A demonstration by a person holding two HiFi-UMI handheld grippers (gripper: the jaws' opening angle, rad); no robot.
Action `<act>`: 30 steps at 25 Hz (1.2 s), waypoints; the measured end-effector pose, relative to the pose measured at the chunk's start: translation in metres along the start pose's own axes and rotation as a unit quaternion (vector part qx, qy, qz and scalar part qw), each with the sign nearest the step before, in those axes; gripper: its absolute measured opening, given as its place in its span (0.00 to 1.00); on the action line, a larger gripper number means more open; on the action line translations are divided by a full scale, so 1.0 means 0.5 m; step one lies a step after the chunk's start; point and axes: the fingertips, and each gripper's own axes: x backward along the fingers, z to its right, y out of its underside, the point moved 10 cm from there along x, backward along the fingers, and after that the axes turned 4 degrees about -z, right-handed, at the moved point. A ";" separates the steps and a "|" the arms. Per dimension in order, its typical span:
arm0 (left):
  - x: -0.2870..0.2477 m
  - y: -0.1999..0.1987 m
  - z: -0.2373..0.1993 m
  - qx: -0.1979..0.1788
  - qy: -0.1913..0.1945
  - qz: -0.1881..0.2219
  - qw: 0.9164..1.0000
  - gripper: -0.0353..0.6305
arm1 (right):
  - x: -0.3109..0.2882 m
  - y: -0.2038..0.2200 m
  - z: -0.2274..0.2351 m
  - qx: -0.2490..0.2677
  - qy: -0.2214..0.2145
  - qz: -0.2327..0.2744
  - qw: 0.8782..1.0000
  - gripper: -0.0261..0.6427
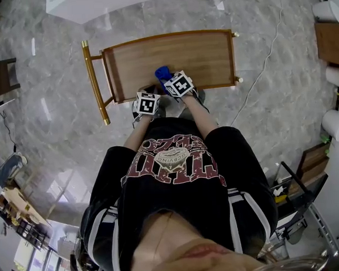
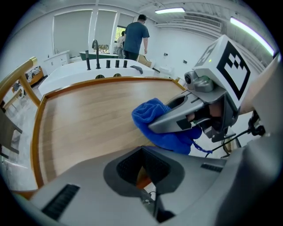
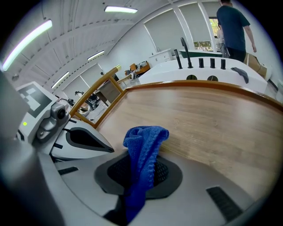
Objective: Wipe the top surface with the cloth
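Closest in, the right gripper [image 3: 139, 178] is clamping down on the blue cloth [image 3: 143, 141]. In its own view the cloth is poking up out of the closed jaws at the lower middle of the frame. It's bunched into a loose fold and seems to be resting on the near edge of the wooden top [image 3: 208, 119]. The left gripper [image 2: 143, 170] is sitting right beside it with its jaws pressed together and nothing in them, at the lower centre of its frame.

In the head view both are hovering at the bottom edge of the top, mid frame, and the cloth is only covering a small patch there. My guess is the wipe is barely getting going, since nearly all the wood is lying further up the frame.

How I'd be doing it:
- Tip the right gripper down so the wad is flattening out and more fabric is pressing on the wood.
- Go in long overlapping strokes toward the far raised rim [image 1: 171, 36], working across from side to side.
- Ease off at the lip, because the cloth could be snagging there or slipping out of the pinch.
- Keep the left one out of the path, or have it steadying the gold handle [image 1: 94, 79] at the left in case the thing shifts.

Way at the back, a person [image 2: 135, 35] is standing by a white counter [image 2: 66, 73].
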 end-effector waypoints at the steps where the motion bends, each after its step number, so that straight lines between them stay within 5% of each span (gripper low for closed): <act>1: -0.002 -0.002 0.005 -0.002 0.001 -0.001 1.000 0.12 | 0.004 0.005 0.005 -0.003 0.001 0.001 1.000 0.13; 30: -0.071 -0.086 0.141 -0.092 0.047 -0.018 0.994 0.12 | 0.132 0.111 0.123 -0.077 0.074 0.020 0.994 0.13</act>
